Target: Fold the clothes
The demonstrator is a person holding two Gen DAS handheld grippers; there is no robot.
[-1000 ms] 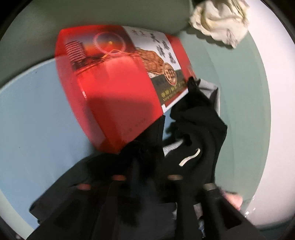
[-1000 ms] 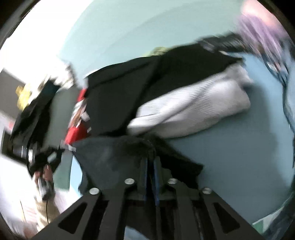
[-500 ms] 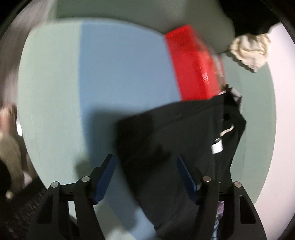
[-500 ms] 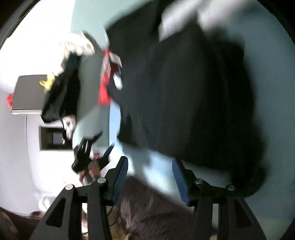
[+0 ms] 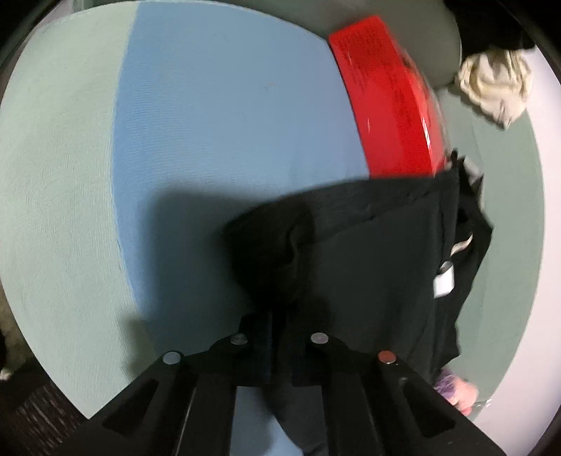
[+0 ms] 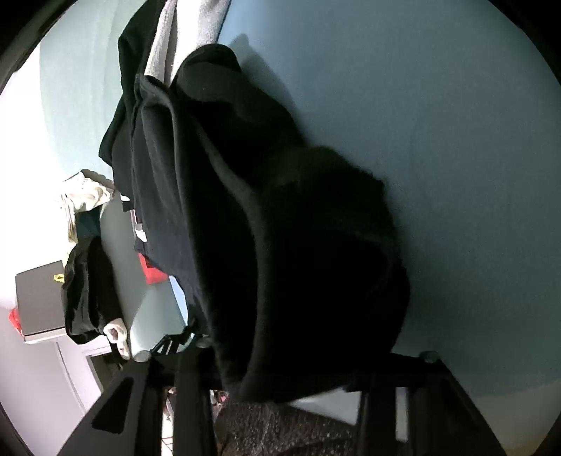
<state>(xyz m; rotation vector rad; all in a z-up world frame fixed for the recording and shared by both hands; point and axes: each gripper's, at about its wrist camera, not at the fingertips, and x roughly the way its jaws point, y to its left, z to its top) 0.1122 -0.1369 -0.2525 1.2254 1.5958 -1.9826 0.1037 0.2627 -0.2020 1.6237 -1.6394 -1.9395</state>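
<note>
A black garment (image 5: 368,266) lies on the blue-green bed surface (image 5: 210,140), its far edge against a red box (image 5: 389,98). My left gripper (image 5: 280,315) is shut on the garment's near edge, the cloth bunched between the fingers. In the right wrist view the same black garment (image 6: 280,228) fills the middle and drapes over my right gripper (image 6: 280,368). Its fingers are hidden under the cloth, so its state does not show. A white label (image 5: 443,280) shows on the garment at the right.
A crumpled cream cloth (image 5: 494,84) lies at the far right by the wall. A grey-white garment (image 6: 189,31) lies under the black one. Dark clothes (image 6: 87,291) and a grey box (image 6: 38,301) sit at the left. A dark rug (image 6: 298,428) lies below the bed edge.
Both grippers were open half a second ago. The left has closed on the black garment's edge. The black cloth now covers the right gripper's fingers.
</note>
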